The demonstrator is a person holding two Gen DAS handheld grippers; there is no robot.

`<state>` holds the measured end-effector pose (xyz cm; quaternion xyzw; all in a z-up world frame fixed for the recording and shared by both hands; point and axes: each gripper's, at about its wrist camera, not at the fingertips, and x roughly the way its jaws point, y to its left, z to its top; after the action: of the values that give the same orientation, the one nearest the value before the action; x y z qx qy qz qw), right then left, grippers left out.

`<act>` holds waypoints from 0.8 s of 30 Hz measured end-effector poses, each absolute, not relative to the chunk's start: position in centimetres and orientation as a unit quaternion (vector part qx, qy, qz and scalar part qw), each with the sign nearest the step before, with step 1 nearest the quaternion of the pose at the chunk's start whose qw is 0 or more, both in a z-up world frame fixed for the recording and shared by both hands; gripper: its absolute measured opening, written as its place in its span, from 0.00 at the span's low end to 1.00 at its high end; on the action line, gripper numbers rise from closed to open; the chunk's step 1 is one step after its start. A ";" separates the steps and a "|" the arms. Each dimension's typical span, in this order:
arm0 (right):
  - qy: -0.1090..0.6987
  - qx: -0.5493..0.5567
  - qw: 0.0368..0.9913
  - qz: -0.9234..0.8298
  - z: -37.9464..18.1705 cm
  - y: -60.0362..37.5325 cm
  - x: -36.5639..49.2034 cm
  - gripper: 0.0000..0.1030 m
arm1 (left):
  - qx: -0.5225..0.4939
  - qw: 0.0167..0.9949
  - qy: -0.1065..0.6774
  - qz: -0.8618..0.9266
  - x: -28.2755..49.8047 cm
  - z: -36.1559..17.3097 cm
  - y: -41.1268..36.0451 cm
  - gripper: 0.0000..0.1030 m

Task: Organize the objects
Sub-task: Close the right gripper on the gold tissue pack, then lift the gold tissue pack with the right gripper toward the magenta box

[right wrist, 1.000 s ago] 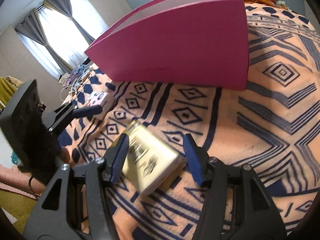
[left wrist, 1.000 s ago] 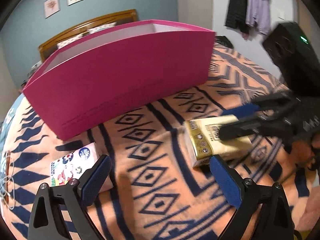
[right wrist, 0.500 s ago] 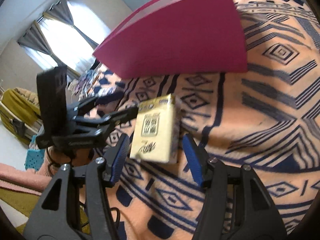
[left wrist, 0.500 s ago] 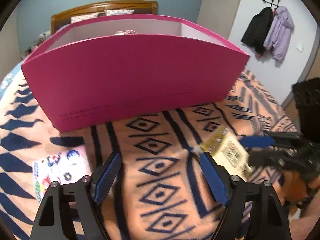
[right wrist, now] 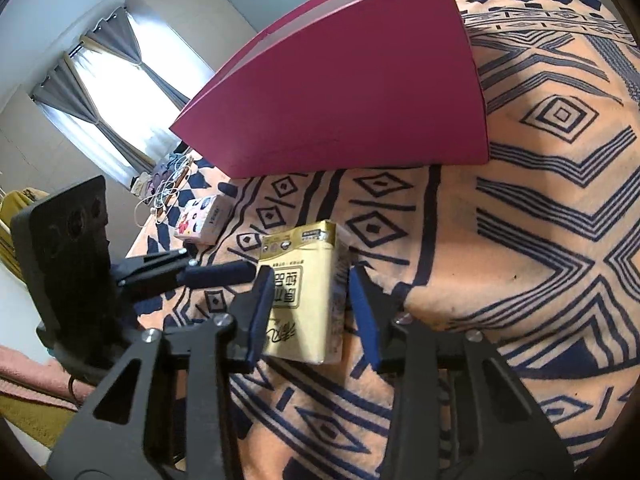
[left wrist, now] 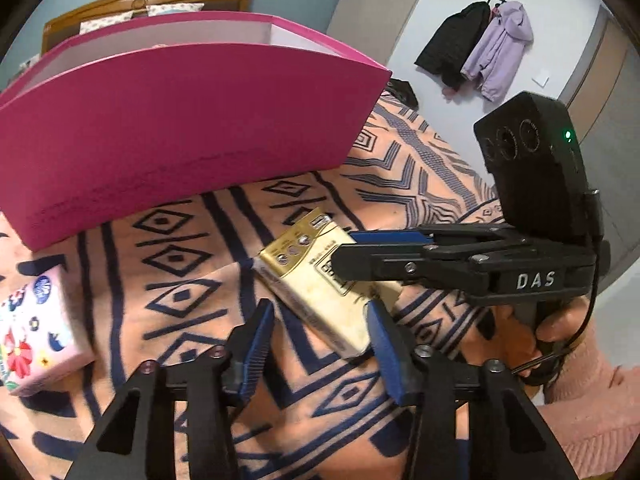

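Note:
A gold tissue pack [left wrist: 320, 284] [right wrist: 304, 288] lies on the patterned blanket in front of a large pink box [left wrist: 180, 128] [right wrist: 360, 92]. My right gripper [right wrist: 312, 300] straddles the pack, jaws open, pads on either side with small gaps. In the left wrist view the right gripper [left wrist: 360, 252] reaches in from the right over the pack. My left gripper [left wrist: 320, 344] is open, its tips at the pack's near end. A pink floral tissue pack [left wrist: 32, 332] [right wrist: 202, 220] lies to the left.
The orange and navy blanket [right wrist: 540, 240] covers the bed. A wooden headboard [left wrist: 148, 0] stands behind the box. Coats [left wrist: 480, 44] hang on the far wall. Cables and small items [right wrist: 168, 188] lie by the window side.
The gold pack has gone from raised and tilted to lying between my right jaws on the blanket. My left gripper has moved right toward the pack, and its jaws stand narrower.

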<state>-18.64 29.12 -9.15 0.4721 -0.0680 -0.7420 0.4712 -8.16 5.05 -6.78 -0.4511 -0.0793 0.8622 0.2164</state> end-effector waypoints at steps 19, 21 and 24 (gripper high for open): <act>-0.078 0.458 0.468 -0.752 -8.6 29.7 -18.1 0.34 | -0.430 0.229 -0.098 0.868 -8.0 -5.7 4.4 0.35; -0.077 0.446 0.469 -0.758 -8.0 29.7 -17.8 0.34 | -0.425 0.229 -0.095 0.871 -8.2 -5.4 4.5 0.35; -0.076 0.435 0.470 -0.764 -7.3 29.6 -17.7 0.34 | -0.415 0.231 -0.094 0.875 -8.2 -4.6 4.4 0.34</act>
<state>-17.67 29.60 -7.26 0.4354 -0.0759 -0.7641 0.4699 -8.20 4.44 -4.65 -0.4151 -0.0938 0.8751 0.2306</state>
